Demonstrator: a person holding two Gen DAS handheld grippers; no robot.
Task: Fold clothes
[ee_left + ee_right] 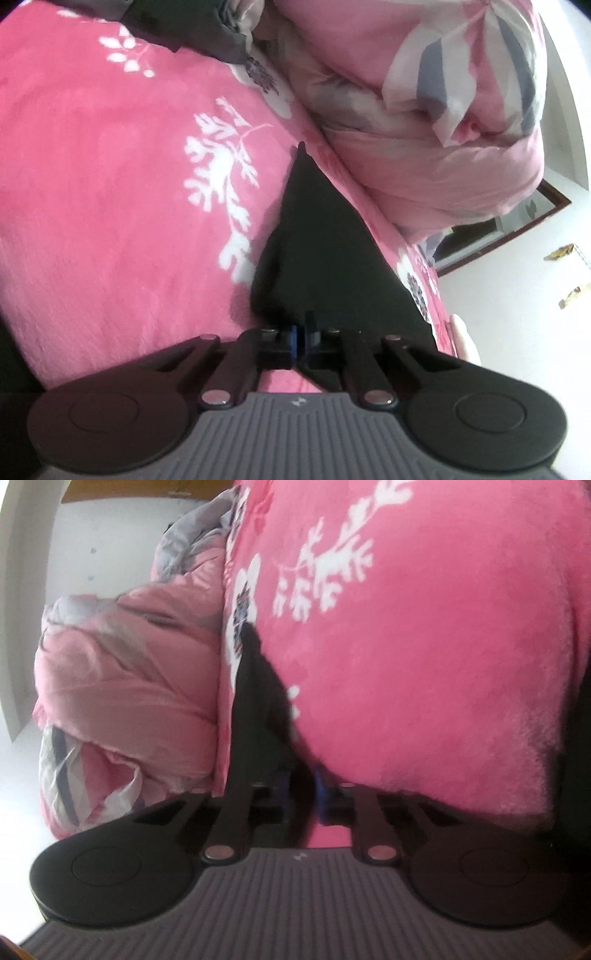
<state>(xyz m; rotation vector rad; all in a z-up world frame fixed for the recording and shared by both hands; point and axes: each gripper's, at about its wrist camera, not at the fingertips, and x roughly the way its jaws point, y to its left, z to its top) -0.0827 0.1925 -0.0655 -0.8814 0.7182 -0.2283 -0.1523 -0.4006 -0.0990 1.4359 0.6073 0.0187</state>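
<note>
Right at the left gripper (300, 338), a plain black garment (325, 251) stretches flat across the pink floral blanket (110, 177), no readable labels. Both grippers are clamped on it, the right gripper (301, 794) pinching another edge. Farther back sits a bunched pink quilt (424, 110).

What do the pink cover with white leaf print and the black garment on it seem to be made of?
Pink bed cover with white leaf print: probably plush fleece; its surface looks fuzzy and matte, with a soft nap.
Black garment: likely a smooth, thin fabric; it lies flat and matte with clean edges, but the weave is too dark to tell.
</note>
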